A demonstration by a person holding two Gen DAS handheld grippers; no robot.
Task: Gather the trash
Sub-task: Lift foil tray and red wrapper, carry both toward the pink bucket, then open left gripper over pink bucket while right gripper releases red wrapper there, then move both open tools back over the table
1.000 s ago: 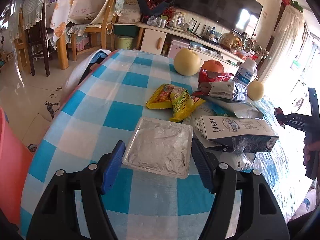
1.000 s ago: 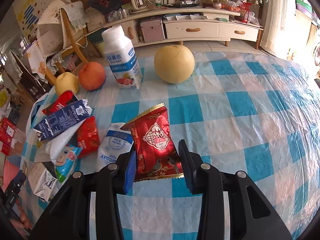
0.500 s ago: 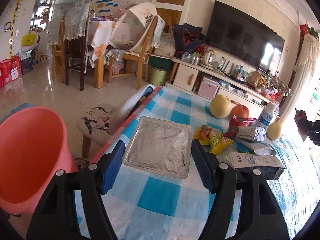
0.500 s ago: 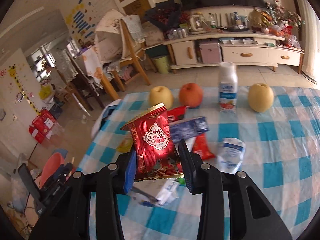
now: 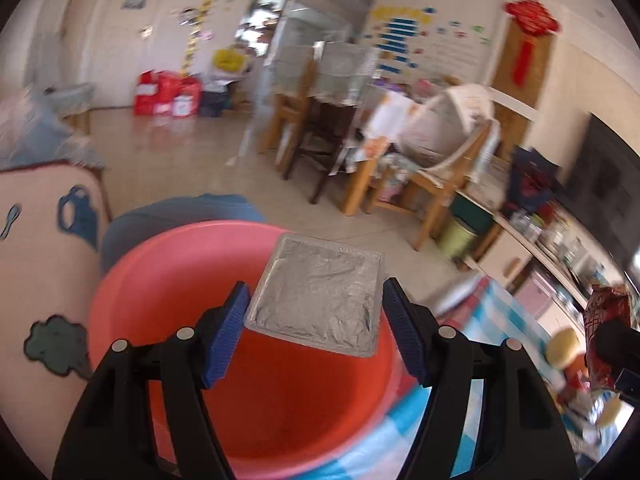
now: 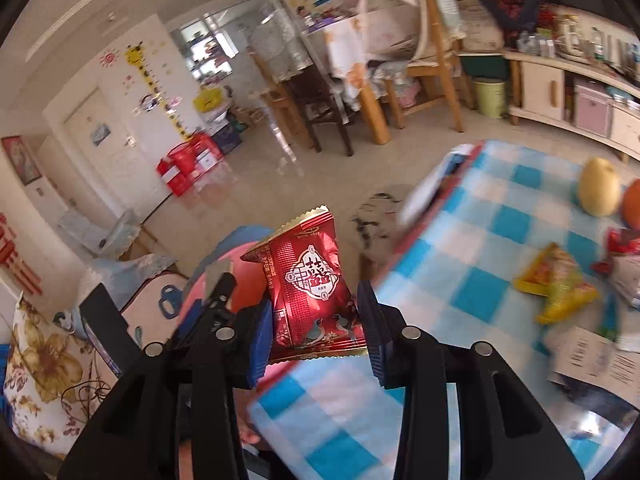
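Item one: our left gripper [image 5: 316,322], blue pads set wide and clamped on the two side edges of a square foil tray [image 5: 320,300]. The tray is silver, crinkled, with a clear plastic rim, and it is held flat above the open mouth of a pink basin [image 5: 168,264]. The basin stands on the floor just beside the table [image 5: 496,320], whose blue and white checked cloth shows at the lower right of the left wrist view.

Item two: our right gripper [image 6: 316,322], jaws set narrower and pinching a red snack packet [image 6: 308,280] by its lower part. The packet stands upright between the pads, its gold crimped top edge uppermost and a white emblem on its face. It hangs over the table's near edge, with the basin partly visible behind it and to its left.

Item three: things left on the cloth in the right wrist view: a yellow wrapper [image 6: 560,280], a pear [image 6: 598,192] touching an orange fruit [image 6: 632,204], and a white carton [image 6: 592,360] lying flat at the right. More red wrappers lie near the right rim, too blurred to describe.

Item four: a cushion with blue teapot shapes [image 5: 44,272] left of the basin.
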